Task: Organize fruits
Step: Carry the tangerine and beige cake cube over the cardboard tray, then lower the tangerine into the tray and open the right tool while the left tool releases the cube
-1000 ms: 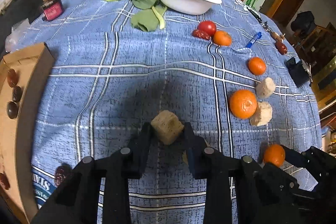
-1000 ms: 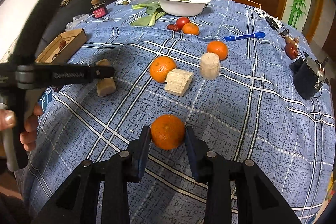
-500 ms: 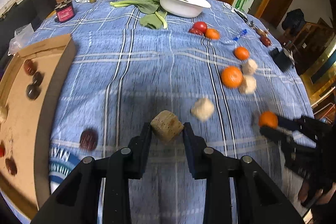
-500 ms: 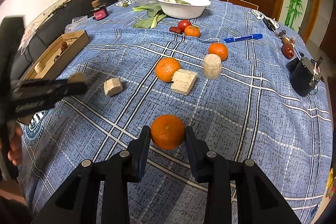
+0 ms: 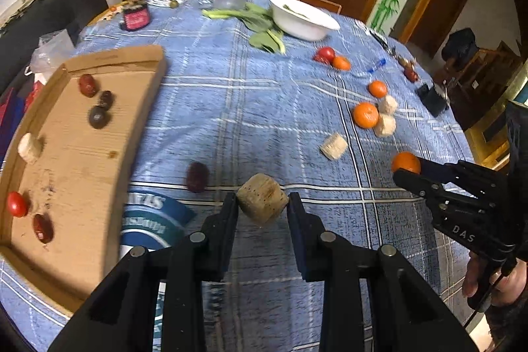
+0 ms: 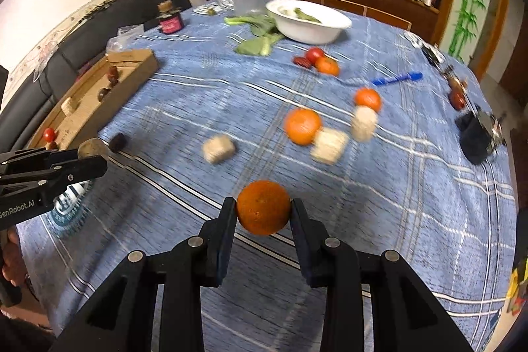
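At lower centre of each wrist view, jaws were clamped on cargo: the left gripper [image 5: 262, 203] held a tan chunk [image 5: 262, 203], the right gripper [image 6: 263, 208] an orange [image 6: 263, 207]. Carrying seemed underway; next, lowering both into the cardboard tray [image 5: 82, 160] at left.

Dim indoor light; daylight from far windows. Strong fisheye bending, dark vignetted corners. Motion blur smears blue plaid tablecloth [image 6: 396, 187].
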